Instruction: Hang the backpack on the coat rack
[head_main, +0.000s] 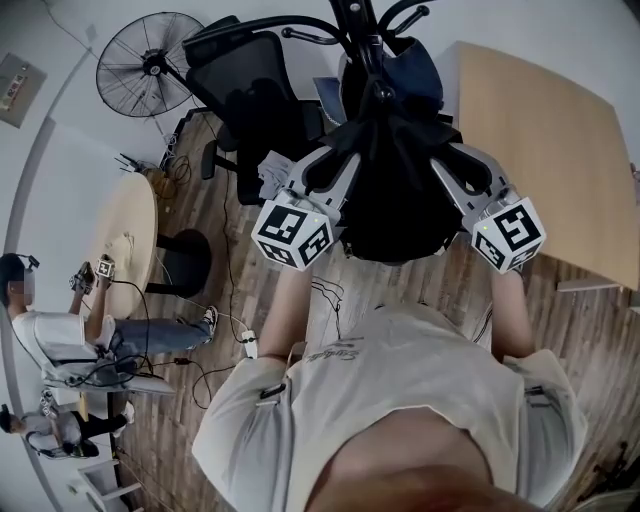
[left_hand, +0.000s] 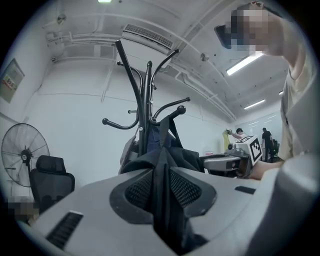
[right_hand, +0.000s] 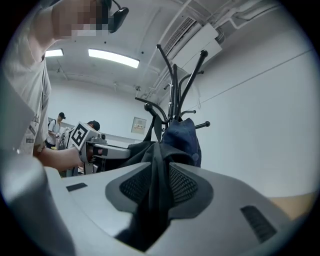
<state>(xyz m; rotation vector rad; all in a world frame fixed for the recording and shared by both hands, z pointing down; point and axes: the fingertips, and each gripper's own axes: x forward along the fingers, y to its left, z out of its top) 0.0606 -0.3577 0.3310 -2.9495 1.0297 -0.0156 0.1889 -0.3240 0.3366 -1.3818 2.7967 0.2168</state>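
Coat rack (head_main: 372, 45) stands at top centre of the head view. Black backpack (head_main: 395, 205) is at frame centre, against the rack, just below its hooks. Left gripper (left_hand: 162, 187) and right gripper (right_hand: 157, 187): jaws closed, each pinching backpack fabric.

No legible text found. Print on the shirt (head_main: 335, 352) and the wall notice (head_main: 15, 88) is too small to read.
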